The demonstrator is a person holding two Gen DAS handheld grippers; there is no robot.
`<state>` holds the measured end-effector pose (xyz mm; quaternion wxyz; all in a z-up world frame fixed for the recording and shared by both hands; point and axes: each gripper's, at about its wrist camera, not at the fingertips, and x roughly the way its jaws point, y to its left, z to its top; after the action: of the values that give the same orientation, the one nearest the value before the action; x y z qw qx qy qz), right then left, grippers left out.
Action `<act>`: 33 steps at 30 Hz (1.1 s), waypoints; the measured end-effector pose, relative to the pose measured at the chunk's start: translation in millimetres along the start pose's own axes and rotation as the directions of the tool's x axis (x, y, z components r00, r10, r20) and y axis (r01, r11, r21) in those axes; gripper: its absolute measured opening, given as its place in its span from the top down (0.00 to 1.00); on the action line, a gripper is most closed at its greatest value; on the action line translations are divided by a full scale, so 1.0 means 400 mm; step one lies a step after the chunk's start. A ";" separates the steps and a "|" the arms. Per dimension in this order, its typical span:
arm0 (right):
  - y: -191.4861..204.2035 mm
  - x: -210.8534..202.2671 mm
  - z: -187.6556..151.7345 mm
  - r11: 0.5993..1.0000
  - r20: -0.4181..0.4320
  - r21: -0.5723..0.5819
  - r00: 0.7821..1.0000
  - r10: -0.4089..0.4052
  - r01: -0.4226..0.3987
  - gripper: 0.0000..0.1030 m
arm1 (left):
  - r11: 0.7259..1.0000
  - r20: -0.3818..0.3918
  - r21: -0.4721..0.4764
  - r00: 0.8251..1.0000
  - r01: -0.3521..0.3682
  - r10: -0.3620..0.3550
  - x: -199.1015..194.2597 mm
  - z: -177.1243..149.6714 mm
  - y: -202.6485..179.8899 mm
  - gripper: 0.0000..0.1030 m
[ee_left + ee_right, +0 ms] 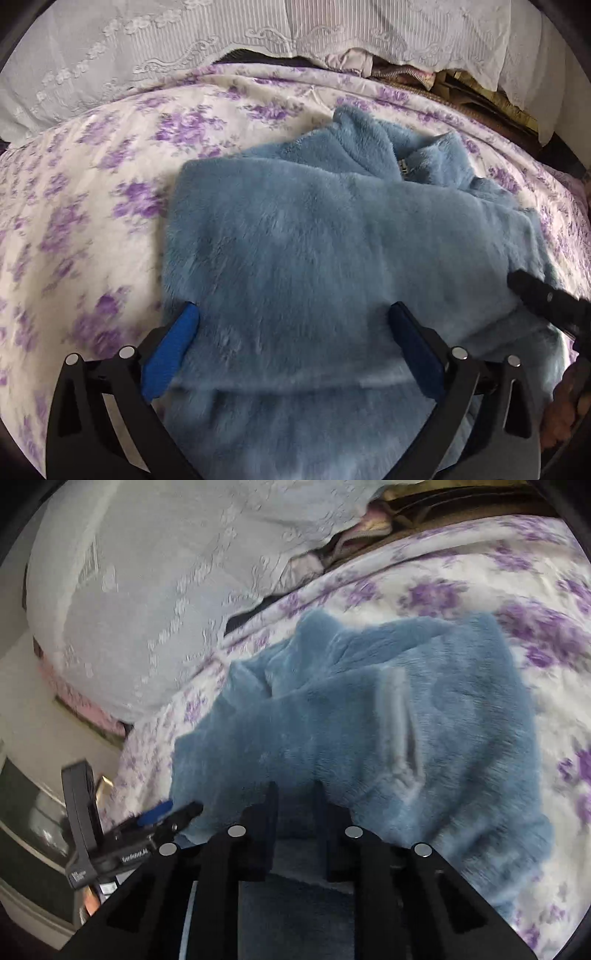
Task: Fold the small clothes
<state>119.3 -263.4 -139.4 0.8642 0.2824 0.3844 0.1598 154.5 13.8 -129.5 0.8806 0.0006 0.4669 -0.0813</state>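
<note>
Left wrist view: the left gripper fills the lower frame, its jaws spread wide and pinching nothing, the blue pads resting just above the fleece. The fleece, a blue zip-neck top, lies mid-frame on the floral bed, partly folded, with its collar and zipper toward the upper right. A lace cover runs across the top. The right gripper's tip pokes in at the right edge.

Right wrist view: the right gripper sits at lower centre, its jaws narrowly parted with fleece showing in the gap; I cannot tell whether the pads press on it. The fleece spreads from centre to the right of the frame over the bed. The left gripper shows at lower left, beyond the fleece's edge.

Risks, as I judge them: the plush pile is thick and springy, so a released fold may bounce open. A shallow pinch could catch only the top layer and drag the fold askew.
</note>
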 end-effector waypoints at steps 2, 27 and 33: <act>-0.003 -0.045 -0.018 1.000 0.042 -0.002 0.999 -0.005 0.006 0.66 | 1.000 0.042 -0.015 0.999 0.015 -0.014 -0.060 -0.041 0.009 0.04; -0.048 -0.333 -0.350 0.997 -0.017 -0.052 0.999 -0.050 0.049 0.63 | 0.997 -0.058 -0.072 0.998 0.019 -0.024 -0.252 -0.429 0.085 0.04; -0.069 -0.400 -0.404 0.999 -0.009 -0.035 0.999 -0.035 0.035 0.62 | 0.998 -0.064 -0.052 0.997 0.033 -0.036 -0.294 -0.492 0.078 0.04</act>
<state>-105.7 -304.9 -152.5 0.8699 0.2599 0.3904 0.1527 -67.5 76.5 -146.3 0.8631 -0.0270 0.4972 -0.0845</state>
